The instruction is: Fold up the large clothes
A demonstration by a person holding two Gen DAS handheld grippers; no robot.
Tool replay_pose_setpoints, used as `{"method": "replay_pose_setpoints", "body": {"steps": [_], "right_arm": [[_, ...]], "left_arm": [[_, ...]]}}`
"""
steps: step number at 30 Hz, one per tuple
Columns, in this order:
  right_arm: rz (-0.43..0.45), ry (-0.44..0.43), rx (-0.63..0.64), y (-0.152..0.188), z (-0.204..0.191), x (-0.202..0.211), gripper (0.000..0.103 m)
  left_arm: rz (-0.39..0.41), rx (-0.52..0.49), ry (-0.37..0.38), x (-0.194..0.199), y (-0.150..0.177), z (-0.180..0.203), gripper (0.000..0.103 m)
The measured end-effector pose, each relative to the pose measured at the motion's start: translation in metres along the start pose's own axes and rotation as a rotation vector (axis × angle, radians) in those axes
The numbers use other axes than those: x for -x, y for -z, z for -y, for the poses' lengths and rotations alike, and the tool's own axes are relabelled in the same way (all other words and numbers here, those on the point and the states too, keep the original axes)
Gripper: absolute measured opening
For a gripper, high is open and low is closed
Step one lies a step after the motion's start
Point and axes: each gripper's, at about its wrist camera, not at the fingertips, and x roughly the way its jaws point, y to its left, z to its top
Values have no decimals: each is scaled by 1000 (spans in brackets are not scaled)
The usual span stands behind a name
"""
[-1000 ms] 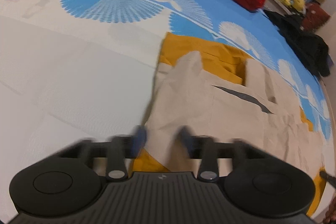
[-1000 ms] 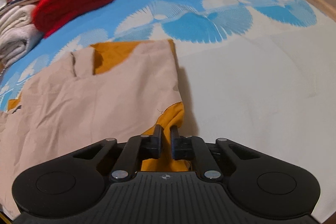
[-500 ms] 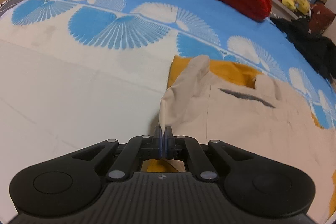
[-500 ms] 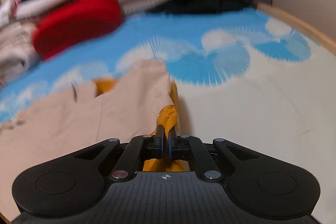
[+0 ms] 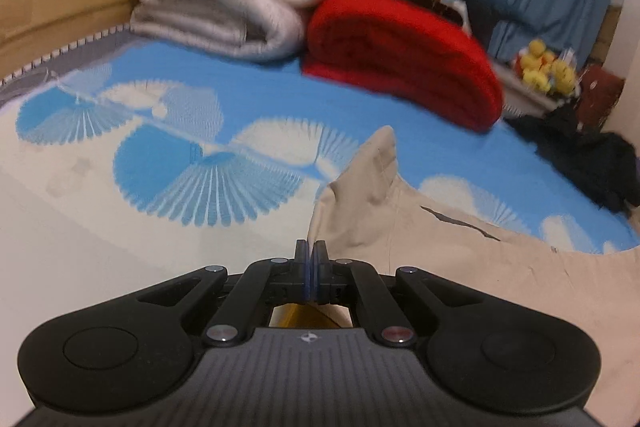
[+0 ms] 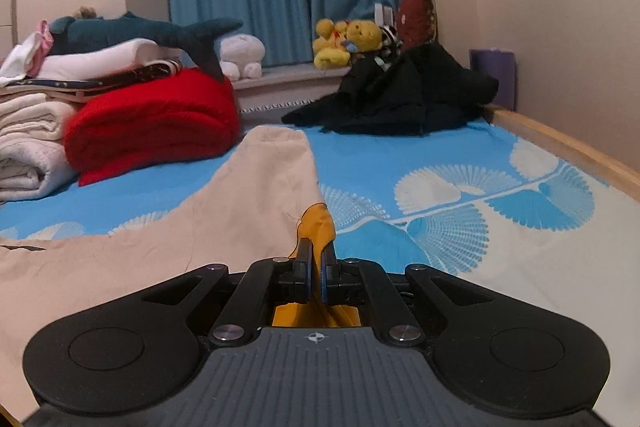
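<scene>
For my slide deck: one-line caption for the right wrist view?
Right gripper pinches the beige-and-mustard garment above the bed.

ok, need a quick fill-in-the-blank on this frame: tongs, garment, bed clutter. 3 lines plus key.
1. Both tongs, left tongs and right tongs, are shut on the beige and ____ garment.
2. The folded blanket beside the white bedding stack is ____.
3. The dark clothes pile lies in front of the yellow ____ toys.

Missing: yellow; red; plush
</scene>
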Motion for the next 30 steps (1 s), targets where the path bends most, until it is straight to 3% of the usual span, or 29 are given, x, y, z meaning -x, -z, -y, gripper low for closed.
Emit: {"method": "replay_pose_setpoints", "body": {"steps": [4,6,7,9,12,14,15,17,19,22,24,26,30], "right_arm": [[-92,31,40,11,-8,-33,3],[-196,65,50,23,-8,-57,3],[-257,75,43,29,-6,-68,3],[-275,88,38,34,-7,-75,3],[-144,82,27,21,-13,-65,3],[-101,66,22,16,-17,-62,4],[-125,77,24,18,-18,-65,6],[-239,102,7,27,-11,-76,10],[-332,99,-15,36,2,-81,12],[-406,41,-30,43,17,-71,20],[-452,10,-31,50,26,-60,25],[-497,-21,-8,59,31,-44,26],[-532,-47,9,71,40,-14,27]], "left_arm": [[-181,-28,-53,-47,17,-7,1],[-241,-13,-54,-60,23,-12,1],[-226,-8,-52,-60,23,-13,1],[-143,-11,-55,-50,15,-11,1],[-84,-23,-65,-43,11,-9,2],[-131,-21,-87,-48,15,-13,9],[-169,-10,-80,-49,17,-13,17],[-236,1,-46,-50,21,-19,26],[-241,-29,-23,-41,19,-23,32],[-304,-51,75,-28,21,-27,38],[-364,-67,133,-21,29,-30,53],[-428,-112,163,-13,41,-30,61],[-529,-169,177,0,69,-39,62]]}}
